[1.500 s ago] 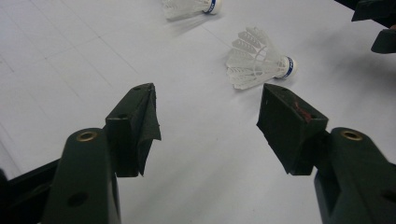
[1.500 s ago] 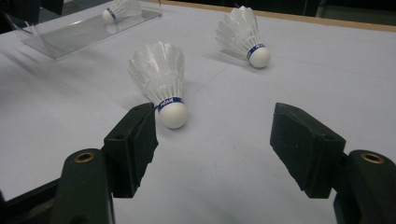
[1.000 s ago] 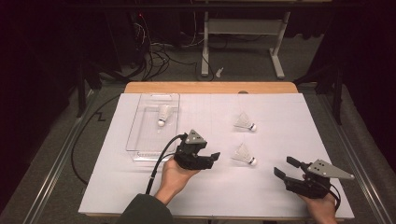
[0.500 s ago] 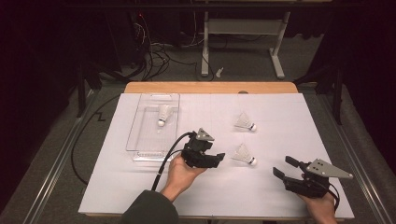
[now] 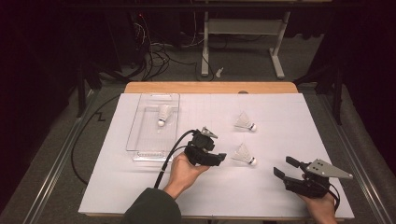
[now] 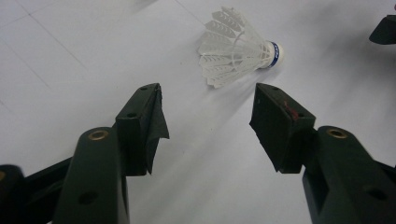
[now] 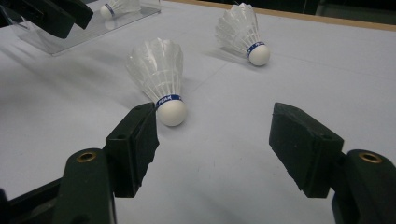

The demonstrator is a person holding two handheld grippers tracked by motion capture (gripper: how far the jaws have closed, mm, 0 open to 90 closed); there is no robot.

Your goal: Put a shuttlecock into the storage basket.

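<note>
Left gripper [image 5: 223,157] sits mid-sheet, jaws spread and just been closing a bit, nothing between them. Near shuttlecock [image 5: 244,154] lies on its side just beyond the tips, cork pointing toward the sheet's right edge, not touched. Right gripper [image 5: 285,167] is near the front-right corner, jaws spread wide and empty, aimed at the same shuttlecock from the other side, well short of it. Second shuttlecock [image 5: 244,122] lies farther back, toward the rear edge. Third shuttlecock [image 5: 163,114] lies inside the clear tray [image 5: 140,135] on the left half of the white sheet [image 5: 280,112].
</note>
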